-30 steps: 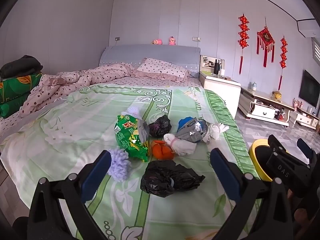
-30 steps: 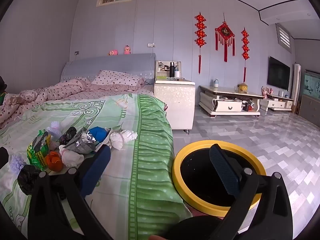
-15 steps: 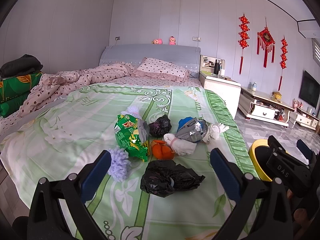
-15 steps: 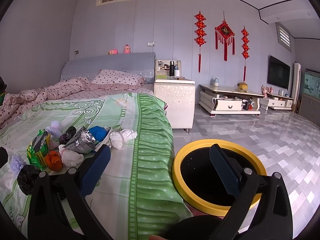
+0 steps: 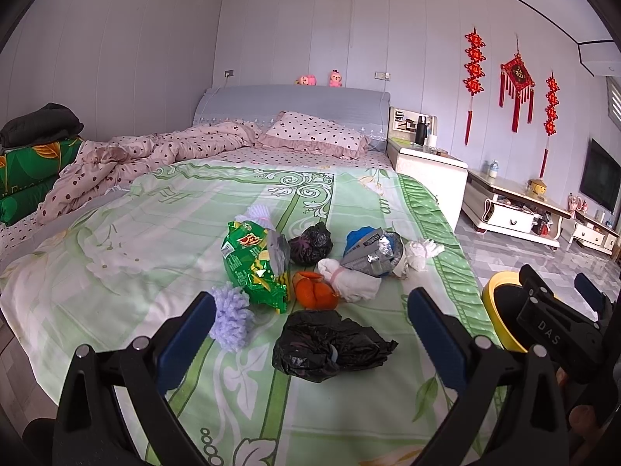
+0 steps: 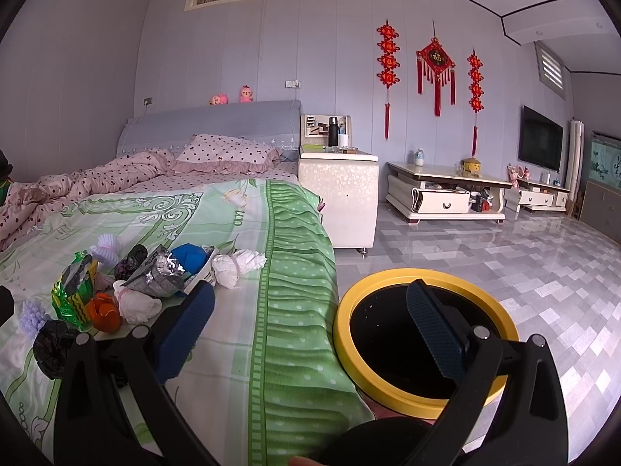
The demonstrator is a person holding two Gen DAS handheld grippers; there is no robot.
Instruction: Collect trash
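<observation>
1. The left gripper [image 5: 310, 324] hangs released and empty over the bed [image 5: 163, 240], with the black bag [image 5: 330, 345] between its fingers, nearest of the trash pile.
2. To do it well, lower squarely and pinch the bag's bunched middle, I judge.
3. The right gripper [image 6: 310, 320] is also spread and empty.
4. The yellow-rimmed bin [image 6: 392, 390] stands on the floor beside the bed; its dark inside shows no contents.

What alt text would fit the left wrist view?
The open left gripper hovers over a green bedspread, its fingers framing a crumpled black bag. Beyond lie a green snack bag, an orange wad and more scraps; a yellow-rimmed bin stands right.
</observation>
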